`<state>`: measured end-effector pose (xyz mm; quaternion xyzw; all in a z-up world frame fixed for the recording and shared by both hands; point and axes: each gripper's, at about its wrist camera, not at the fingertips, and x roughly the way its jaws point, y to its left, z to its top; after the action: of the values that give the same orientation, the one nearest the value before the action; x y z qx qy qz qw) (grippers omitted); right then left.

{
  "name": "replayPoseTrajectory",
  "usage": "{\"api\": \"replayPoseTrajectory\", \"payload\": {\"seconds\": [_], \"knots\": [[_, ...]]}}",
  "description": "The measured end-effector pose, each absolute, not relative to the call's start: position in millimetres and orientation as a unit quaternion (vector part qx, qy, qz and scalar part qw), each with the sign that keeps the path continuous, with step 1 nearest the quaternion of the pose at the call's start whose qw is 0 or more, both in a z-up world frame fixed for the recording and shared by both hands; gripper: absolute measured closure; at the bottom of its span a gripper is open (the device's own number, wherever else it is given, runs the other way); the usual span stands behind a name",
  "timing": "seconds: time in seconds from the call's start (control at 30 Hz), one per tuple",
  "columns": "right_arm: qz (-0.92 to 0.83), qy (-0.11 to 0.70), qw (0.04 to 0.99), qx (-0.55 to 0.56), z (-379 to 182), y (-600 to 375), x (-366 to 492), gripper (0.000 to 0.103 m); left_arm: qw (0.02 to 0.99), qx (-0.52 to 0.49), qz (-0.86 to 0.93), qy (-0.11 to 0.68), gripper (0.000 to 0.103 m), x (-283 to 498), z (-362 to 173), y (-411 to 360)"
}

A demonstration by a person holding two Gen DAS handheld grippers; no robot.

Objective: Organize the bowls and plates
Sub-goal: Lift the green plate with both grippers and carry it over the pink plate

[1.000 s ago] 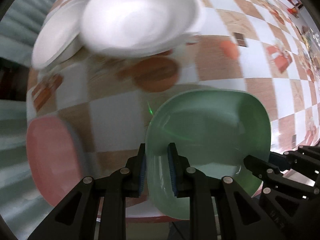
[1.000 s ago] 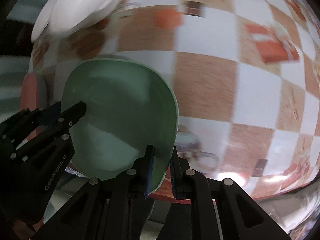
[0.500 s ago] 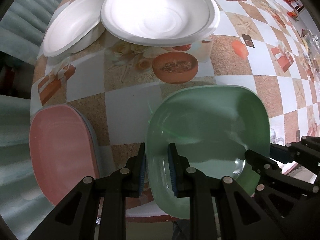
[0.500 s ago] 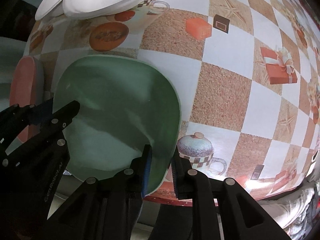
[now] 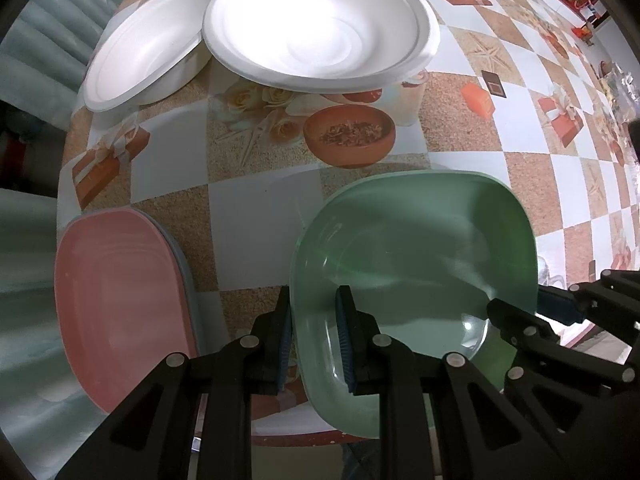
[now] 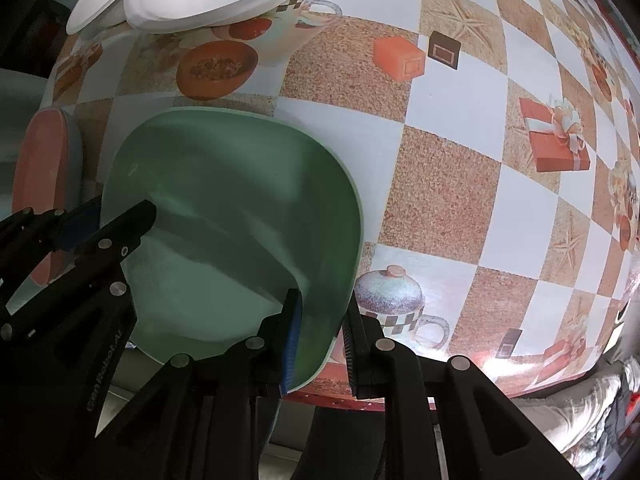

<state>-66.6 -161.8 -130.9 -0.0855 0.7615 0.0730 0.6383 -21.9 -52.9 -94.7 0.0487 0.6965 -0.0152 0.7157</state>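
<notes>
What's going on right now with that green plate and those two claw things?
Left gripper and right gripper both clamped on green plate, opposite rims. Pink plate waiting alongside. Nothing between them.

The left gripper [image 5: 314, 334] points straight down, its two black fingers nearly together with only a narrow gap between the blue pads [image 5: 345, 336]. That gap is filled by the rim of a green plate [image 5: 420, 248]: one pad sits inside the rim, the other outside, and both press on it. The right gripper [image 6: 322, 338] also points down and clamps the opposite rim of the same plate in the same way, though its outer pad [image 6: 351, 344] seems to stand a touch off the edge; the view is too skewed to be sure. Each gripper shows at the side of the other's view.
</notes>
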Motion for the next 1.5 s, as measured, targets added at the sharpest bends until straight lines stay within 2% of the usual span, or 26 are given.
{"api": "replayPoseTrajectory", "payload": {"seconds": [0.83, 1.5], "knots": [[0.077, 0.762, 0.638, -0.084, -117.6, -156.1, -62.1, 0.083, 0.702, 0.024, -0.014, 0.712, 0.080, -18.8, -100.8, -40.4], [0.128, 0.728, 0.668, -0.087, -43.6, -124.7, -39.4, 0.083, 0.754, 0.002, 0.035, 0.656, 0.080, -12.4, -23.2, 7.5]]}}
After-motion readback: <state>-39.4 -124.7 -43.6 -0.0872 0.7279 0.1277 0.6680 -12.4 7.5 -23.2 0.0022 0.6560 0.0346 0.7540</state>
